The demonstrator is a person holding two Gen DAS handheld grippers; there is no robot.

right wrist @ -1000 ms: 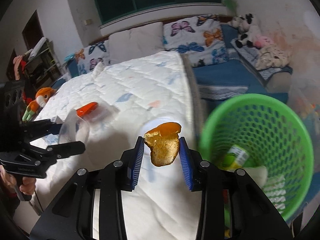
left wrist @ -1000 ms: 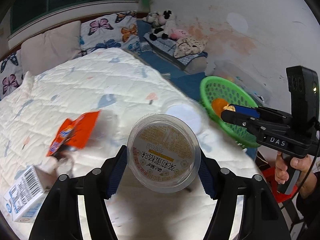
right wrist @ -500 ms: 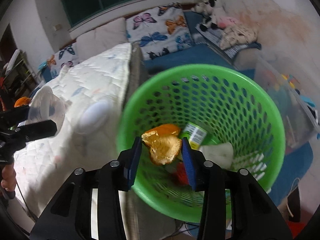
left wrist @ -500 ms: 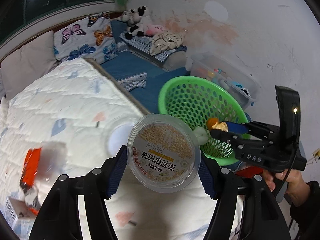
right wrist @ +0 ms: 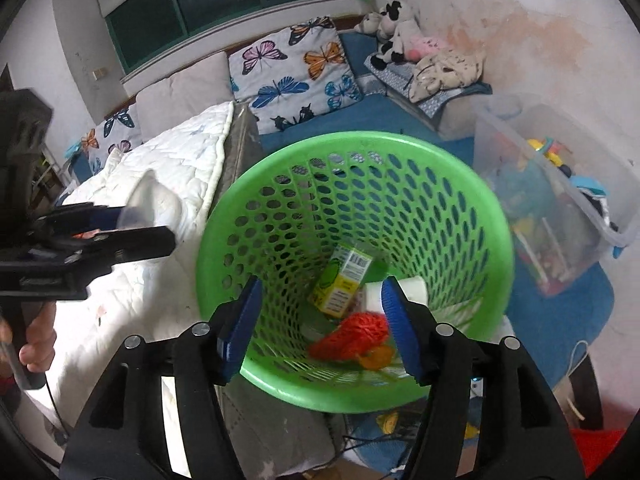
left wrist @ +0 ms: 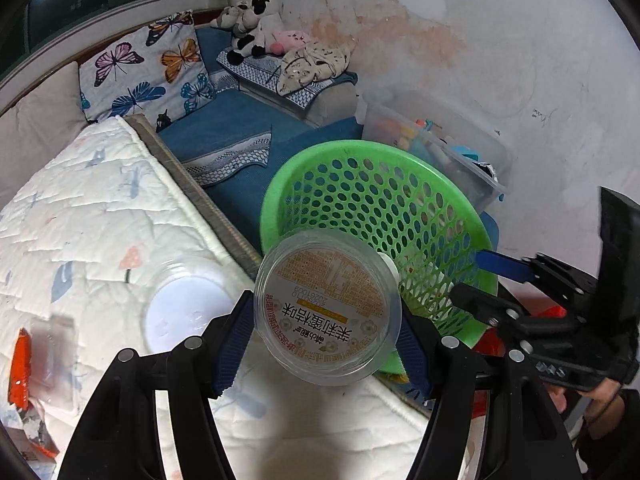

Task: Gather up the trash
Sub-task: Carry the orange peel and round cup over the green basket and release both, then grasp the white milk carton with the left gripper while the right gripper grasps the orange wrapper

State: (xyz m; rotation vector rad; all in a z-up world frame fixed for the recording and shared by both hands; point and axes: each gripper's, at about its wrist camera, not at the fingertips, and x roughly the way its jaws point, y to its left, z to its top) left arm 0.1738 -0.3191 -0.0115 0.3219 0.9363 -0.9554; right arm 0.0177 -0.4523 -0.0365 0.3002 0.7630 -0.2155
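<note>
The right gripper (right wrist: 320,320) has let its orange peel (right wrist: 376,356) drop into the green basket (right wrist: 400,394) below its spread, empty fingers, so the plastic cup (left wrist: 327,307) clamped between the left gripper's (left wrist: 326,334) fingers goes next

green basket (right wrist: 472,184), butterfly-print pillow (right wrist: 296,68)

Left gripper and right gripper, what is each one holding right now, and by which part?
The left gripper clamps the clear plastic cup across its round sides, printed end facing the camera. The right gripper holds nothing, open above the green basket.
</note>
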